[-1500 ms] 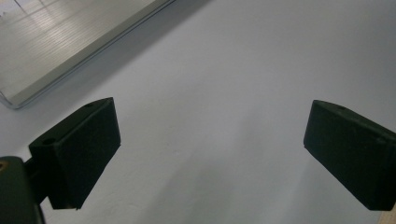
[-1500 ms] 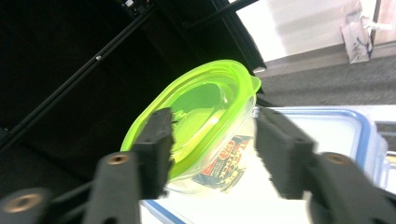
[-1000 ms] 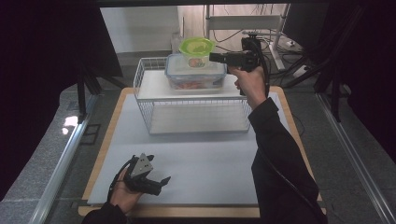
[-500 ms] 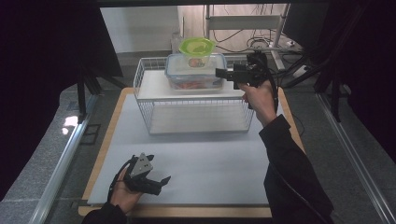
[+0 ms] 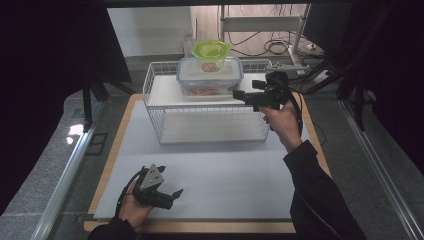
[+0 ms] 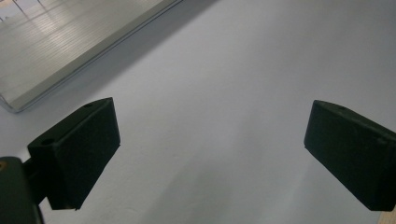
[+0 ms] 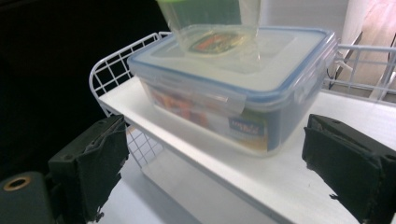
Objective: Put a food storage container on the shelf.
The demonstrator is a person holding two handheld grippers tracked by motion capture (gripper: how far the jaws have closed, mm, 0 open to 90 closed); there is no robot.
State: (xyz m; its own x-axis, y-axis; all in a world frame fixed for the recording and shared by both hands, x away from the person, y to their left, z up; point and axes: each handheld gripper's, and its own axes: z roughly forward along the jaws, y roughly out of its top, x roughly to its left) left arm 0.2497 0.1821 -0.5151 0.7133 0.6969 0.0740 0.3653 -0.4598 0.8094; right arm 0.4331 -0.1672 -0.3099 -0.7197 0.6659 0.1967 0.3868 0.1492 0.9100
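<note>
A clear rectangular box with a blue-rimmed lid (image 5: 210,80) (image 7: 233,88) stands on the white upper shelf of a wire rack (image 5: 165,92). On its lid sits a small clear tub with a green lid (image 5: 211,50) (image 7: 210,23). My right gripper (image 5: 236,93) (image 7: 212,135) is level with the shelf at the box's right end and points at it. Its jaws have just been opening and stand wide, with nothing pressed between them. My left gripper (image 5: 176,193) (image 6: 210,121) rests open on the white mat at the front left, holding nothing.
The wire rack (image 5: 200,122) has a lower shelf and stands at the back of the white mat (image 5: 225,170) on a wooden board. Dark screens flank the table. Cables and a metal stand lie behind the rack.
My right gripper has come down and toward the near side, from beside the green-lidded tub to the box's right end at shelf level. The left gripper has stayed put.
</note>
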